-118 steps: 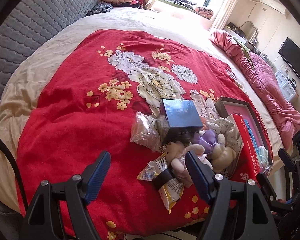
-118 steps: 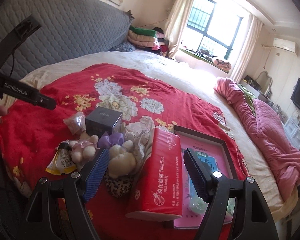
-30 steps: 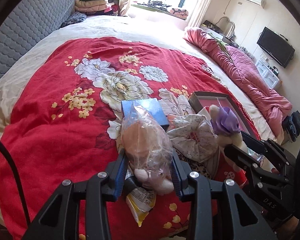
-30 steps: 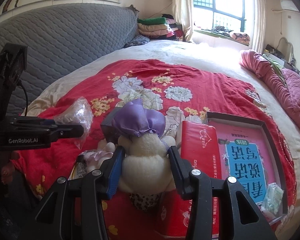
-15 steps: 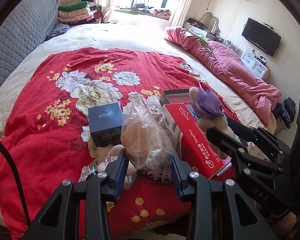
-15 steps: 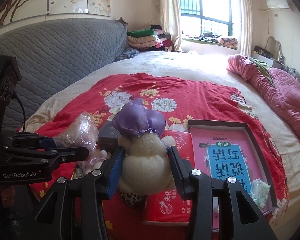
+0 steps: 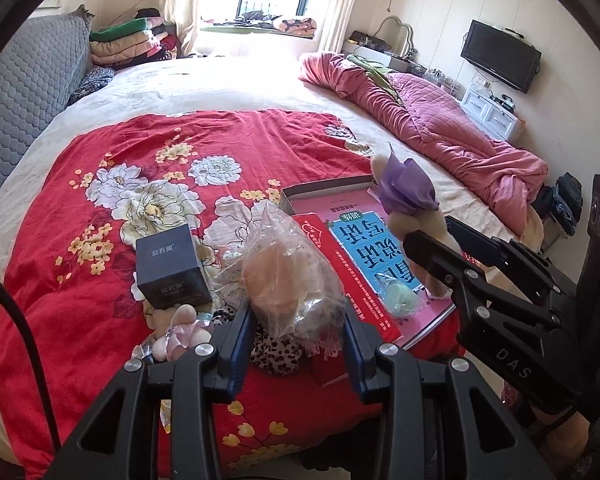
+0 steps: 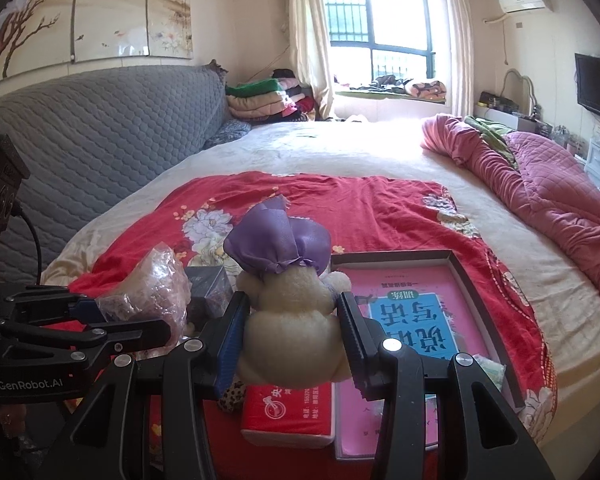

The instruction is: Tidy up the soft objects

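A wide bed [image 7: 228, 88] carries a red floral quilt [image 7: 80, 264]. On the quilt lie a shallow brown box holding a pink book [image 8: 428, 292], a red tissue pack [image 8: 288, 412] and a dark blue cube box [image 7: 170, 266]. The right claw [image 8: 290, 336] grips a cream plush toy with a purple bow [image 8: 292, 320], held above the tissue pack. The left claw [image 7: 298, 336] clamps a crinkled clear plastic bag with a soft tan lump inside [image 7: 290, 276] above the clutter.

I have my left gripper [image 7: 298, 322] clamped on the plastic-wrapped toy [image 7: 290, 280] and my right gripper [image 8: 290, 336] clamped on the cream plush [image 8: 296, 344], both raised side by side over the bed's [image 8: 340, 148] near edge.
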Demonstrator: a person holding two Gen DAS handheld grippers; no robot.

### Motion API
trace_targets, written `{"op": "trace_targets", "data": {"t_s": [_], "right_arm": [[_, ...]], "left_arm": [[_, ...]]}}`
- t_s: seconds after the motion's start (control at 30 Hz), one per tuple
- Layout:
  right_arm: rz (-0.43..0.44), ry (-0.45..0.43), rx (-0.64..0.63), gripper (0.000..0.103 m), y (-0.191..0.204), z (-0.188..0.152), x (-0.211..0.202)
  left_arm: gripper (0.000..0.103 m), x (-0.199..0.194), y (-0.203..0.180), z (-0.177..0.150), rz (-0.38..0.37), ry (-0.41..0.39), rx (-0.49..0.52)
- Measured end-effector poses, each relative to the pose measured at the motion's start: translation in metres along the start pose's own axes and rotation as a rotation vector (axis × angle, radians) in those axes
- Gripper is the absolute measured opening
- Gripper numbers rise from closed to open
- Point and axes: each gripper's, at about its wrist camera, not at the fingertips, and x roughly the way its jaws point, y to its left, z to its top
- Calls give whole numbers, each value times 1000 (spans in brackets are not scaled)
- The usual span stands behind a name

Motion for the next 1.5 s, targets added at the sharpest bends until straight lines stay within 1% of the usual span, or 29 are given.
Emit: {"op": "trace_targets", "data": {"t_s": [0.27, 0.33, 0.5, 0.7, 0.87, 1.07, 1.33, 1.5], "right_arm": [[-51, -35, 36, 47, -23, 0, -11], [-55, -43, 58, 47, -31, 1, -14], [-85, -63, 117, 47, -50, -1, -21], [-135, -78, 189, 47, -79, -5, -27], [-207, -72, 229, 47, -103, -15, -30], [-253, -58, 286, 47, -129, -27, -28], [-279, -56, 332, 47, -149, -37, -26], [-287, -43, 331, 47, -151, -40, -21]], "left_arm": [[40, 1, -20, 13, -21, -9, 33], [40, 2, -26, 17, -16, -16, 44], [40, 3, -39, 26, -30, -26, 65], [40, 15, -61, 34, -49, -17, 108], [40, 31, -82, 37, -67, -4, 147], [40, 57, -97, 44, -72, 21, 172], [40, 98, -104, 60, -49, 79, 181], [40, 123, -107, 65, 2, 116, 201]]}}
